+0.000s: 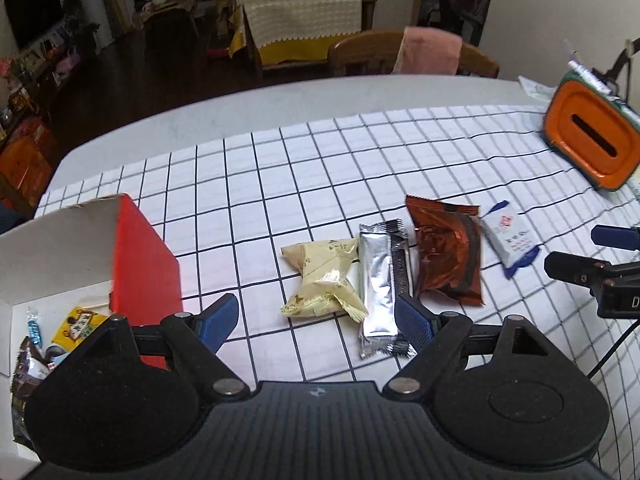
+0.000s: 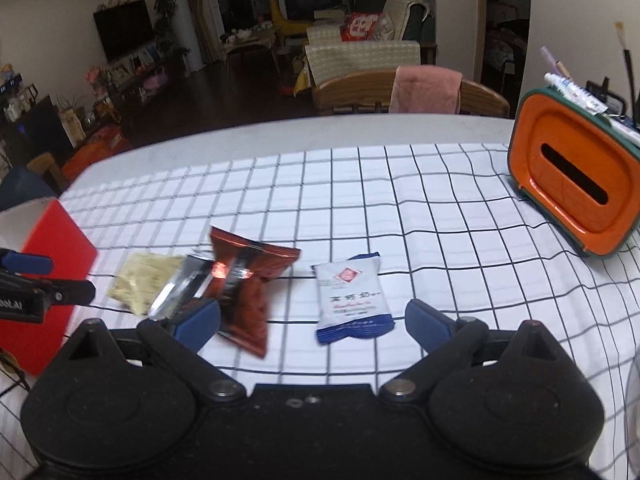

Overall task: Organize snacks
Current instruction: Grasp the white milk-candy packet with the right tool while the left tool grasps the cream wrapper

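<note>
Several snack packets lie in a row on the checked tablecloth: a cream packet (image 1: 322,278), a silver bar packet (image 1: 380,288), a brown-red packet (image 1: 446,248) and a white-and-blue packet (image 1: 508,236). My left gripper (image 1: 316,320) is open and empty, just in front of the cream and silver packets. My right gripper (image 2: 314,326) is open and empty, with the white-and-blue packet (image 2: 352,298) between its fingers' line and the brown-red packet (image 2: 244,292) by its left finger. A red box (image 1: 140,260) with an open white lid holds several snacks (image 1: 76,328) at the left.
An orange and green tissue holder (image 2: 576,184) with pens stands at the far right of the table. A wooden chair with a pink towel (image 2: 426,88) stands behind the far table edge (image 1: 280,100). The red box also shows in the right wrist view (image 2: 52,264).
</note>
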Action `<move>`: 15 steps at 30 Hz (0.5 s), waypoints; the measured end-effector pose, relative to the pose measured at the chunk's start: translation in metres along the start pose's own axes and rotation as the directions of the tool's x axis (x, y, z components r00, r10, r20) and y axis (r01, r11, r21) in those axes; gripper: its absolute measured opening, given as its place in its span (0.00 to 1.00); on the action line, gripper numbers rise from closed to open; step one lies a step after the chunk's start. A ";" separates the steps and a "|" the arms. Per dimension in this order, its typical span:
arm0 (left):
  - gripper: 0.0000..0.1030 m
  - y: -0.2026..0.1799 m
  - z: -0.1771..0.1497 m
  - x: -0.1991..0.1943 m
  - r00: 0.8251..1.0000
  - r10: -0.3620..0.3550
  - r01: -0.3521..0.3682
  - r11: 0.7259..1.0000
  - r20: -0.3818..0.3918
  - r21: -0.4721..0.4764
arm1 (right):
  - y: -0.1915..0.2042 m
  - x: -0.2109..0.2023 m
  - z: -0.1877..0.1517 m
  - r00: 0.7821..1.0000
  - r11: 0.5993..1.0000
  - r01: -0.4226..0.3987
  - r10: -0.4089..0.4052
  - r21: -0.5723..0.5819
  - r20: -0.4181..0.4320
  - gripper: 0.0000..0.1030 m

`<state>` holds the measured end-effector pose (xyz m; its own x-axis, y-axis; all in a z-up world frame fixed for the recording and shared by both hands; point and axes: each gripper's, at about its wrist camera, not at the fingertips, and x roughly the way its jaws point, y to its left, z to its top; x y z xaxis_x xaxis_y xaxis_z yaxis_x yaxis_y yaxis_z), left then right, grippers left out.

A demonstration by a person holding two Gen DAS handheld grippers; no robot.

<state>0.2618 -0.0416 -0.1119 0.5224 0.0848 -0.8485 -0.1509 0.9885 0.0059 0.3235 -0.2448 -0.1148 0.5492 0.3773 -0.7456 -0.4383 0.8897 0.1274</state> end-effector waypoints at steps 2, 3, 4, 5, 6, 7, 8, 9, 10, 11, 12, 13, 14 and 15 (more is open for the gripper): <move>0.83 0.000 0.004 0.013 1.000 0.004 -0.004 1.000 -0.028 -0.011 | -0.004 0.014 0.001 1.000 1.000 0.007 -0.008 -0.005 -0.019 0.96; 0.83 0.001 0.006 0.018 0.999 0.005 -0.006 1.000 -0.040 -0.019 | -0.007 0.020 0.001 1.000 1.000 0.012 -0.012 -0.005 -0.029 0.96; 0.83 0.002 0.008 0.024 0.999 0.002 -0.004 1.000 -0.052 -0.028 | -0.009 0.027 0.002 0.999 1.000 0.015 -0.015 -0.006 -0.038 0.96; 0.83 0.003 0.010 0.030 0.998 -0.001 -0.001 0.999 -0.066 -0.038 | -0.011 0.033 0.002 0.999 1.000 0.019 -0.019 -0.007 -0.046 0.96; 0.83 0.004 0.012 0.035 0.997 -0.002 -0.001 0.999 -0.078 -0.048 | -0.013 0.038 0.002 0.998 1.000 0.025 -0.025 -0.008 -0.053 0.96; 0.83 0.005 0.013 0.040 0.996 -0.001 -0.003 0.999 -0.087 -0.055 | -0.015 0.044 0.003 0.998 0.999 0.031 -0.031 -0.011 -0.060 0.95; 0.83 0.006 0.015 0.045 0.995 0.000 -0.005 0.998 -0.095 -0.059 | -0.017 0.048 0.003 0.997 0.999 0.035 -0.036 -0.014 -0.067 0.94; 0.83 0.006 0.016 0.050 0.995 0.002 -0.009 0.998 -0.102 -0.064 | -0.018 0.053 0.004 0.997 0.999 0.037 -0.039 -0.017 -0.074 0.94; 0.83 0.006 0.018 0.054 0.994 0.006 -0.014 0.998 -0.108 -0.067 | -0.019 0.056 0.004 0.996 0.999 0.039 -0.041 -0.019 -0.079 0.94; 0.83 0.006 0.020 0.058 0.993 0.009 -0.018 0.997 -0.117 -0.070 | -0.019 0.061 0.005 0.995 0.999 0.042 -0.044 -0.023 -0.084 0.93; 0.83 0.006 0.021 0.063 0.992 0.009 -0.018 0.997 -0.126 -0.073 | -0.020 0.064 0.006 0.995 0.999 0.044 -0.046 -0.029 -0.089 0.92; 0.83 0.006 0.022 0.067 0.991 0.009 -0.019 0.997 -0.135 -0.076 | -0.020 0.068 0.006 0.994 0.998 0.047 -0.050 -0.036 -0.095 0.91; 0.83 0.007 0.023 0.071 0.990 0.009 -0.020 0.996 -0.143 -0.082 | -0.020 0.072 0.006 0.994 0.998 0.049 -0.053 -0.044 -0.100 0.90; 0.83 0.007 0.024 0.075 0.988 0.003 -0.017 0.996 -0.154 -0.091 | -0.020 0.075 0.006 0.993 0.998 0.051 -0.056 -0.049 -0.106 0.89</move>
<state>0.3202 -0.0250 -0.1632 0.3864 0.0672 -0.9199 -0.2357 0.9714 -0.0281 0.3779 -0.2322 -0.1694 0.4943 0.2978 -0.8167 -0.4443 0.8941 0.0571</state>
